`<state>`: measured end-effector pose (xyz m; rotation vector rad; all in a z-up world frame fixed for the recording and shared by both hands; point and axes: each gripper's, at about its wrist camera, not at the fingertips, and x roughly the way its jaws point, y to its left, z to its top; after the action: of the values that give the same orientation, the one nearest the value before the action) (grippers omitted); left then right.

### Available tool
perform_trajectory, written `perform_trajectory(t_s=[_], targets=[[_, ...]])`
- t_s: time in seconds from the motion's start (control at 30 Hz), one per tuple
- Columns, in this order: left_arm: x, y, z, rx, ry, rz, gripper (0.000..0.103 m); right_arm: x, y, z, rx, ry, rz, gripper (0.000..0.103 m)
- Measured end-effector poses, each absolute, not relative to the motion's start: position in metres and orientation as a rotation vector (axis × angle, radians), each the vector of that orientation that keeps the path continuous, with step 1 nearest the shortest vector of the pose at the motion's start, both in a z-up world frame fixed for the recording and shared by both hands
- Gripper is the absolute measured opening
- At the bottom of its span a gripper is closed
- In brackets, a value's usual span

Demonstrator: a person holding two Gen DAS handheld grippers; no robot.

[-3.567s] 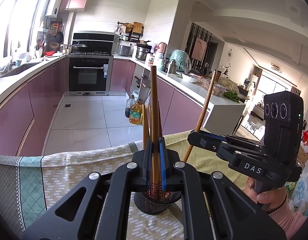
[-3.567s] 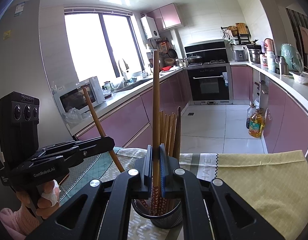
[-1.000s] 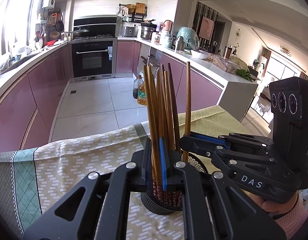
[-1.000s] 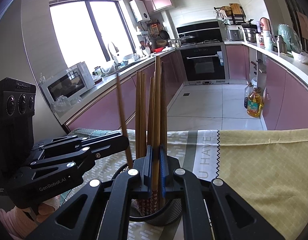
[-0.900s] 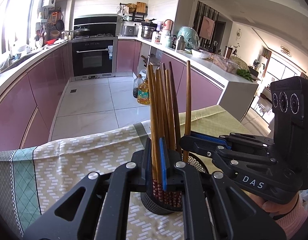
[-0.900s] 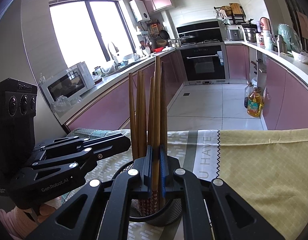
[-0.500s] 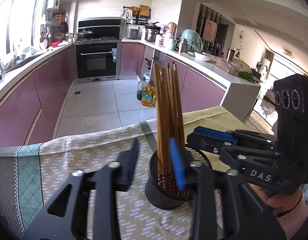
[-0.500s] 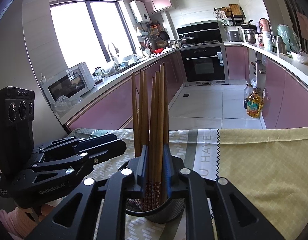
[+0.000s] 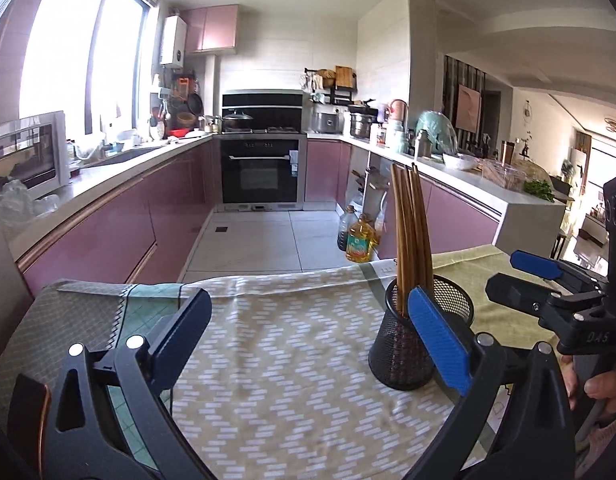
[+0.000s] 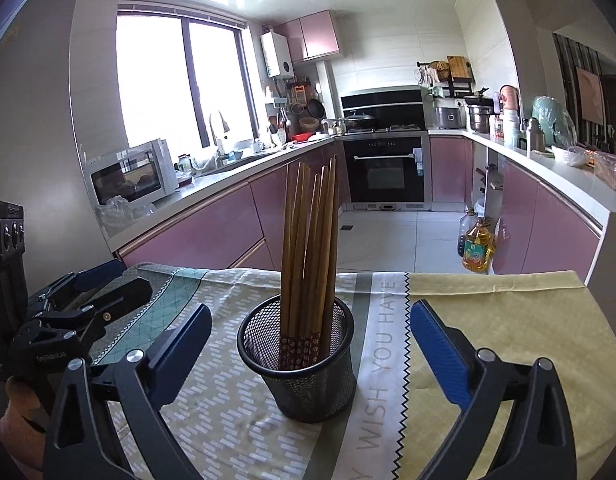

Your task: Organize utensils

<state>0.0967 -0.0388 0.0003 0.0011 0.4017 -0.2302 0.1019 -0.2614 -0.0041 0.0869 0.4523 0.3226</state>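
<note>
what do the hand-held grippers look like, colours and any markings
Both are matte black plastic frames with silver bolts and blue textured pads on the fingers. The left hand-held gripper is printed "GenRobot.AI" in white, seen from the right wrist view; the right hand-held gripper reads "DAS". Each carries an upright black camera block with three round lenses. A pink sleeve edge shows at the right hand.

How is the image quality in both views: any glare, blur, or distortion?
Left wrist view: the window is overexposed, straight edges bow from the fisheye, and the tablecloth looks slightly smeared. Right wrist view: the window also glares, but the chopsticks and mesh holder are sharp.
</note>
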Motion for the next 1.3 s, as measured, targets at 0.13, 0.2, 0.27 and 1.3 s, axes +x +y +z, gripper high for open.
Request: perform_trajectory(t_s=[0.13, 0.2, 0.27, 1.3], targets=[[0.079, -0.030, 0.001, -0.008, 0.386, -0.195, 0.097, 0.088, -0.255, -0.005, 0.065, 0.416, 0.292, 0.096], [0.073, -0.028, 0.002, -0.013, 0.375, -0.169, 0.097, 0.078, -0.251, -0.005, 0.053, 0.387, 0.270, 0.096], [0.064, -0.024, 0.001, -0.019, 0.362, -0.147, 0.097, 0.070, -0.249, -0.005, 0.043, 0.357, 0.246, 0.096], [0.014, -0.009, 0.010, -0.046, 0.209, -0.058, 0.097, 0.024, -0.231, 0.001, 0.004, 0.206, 0.174, 0.096]])
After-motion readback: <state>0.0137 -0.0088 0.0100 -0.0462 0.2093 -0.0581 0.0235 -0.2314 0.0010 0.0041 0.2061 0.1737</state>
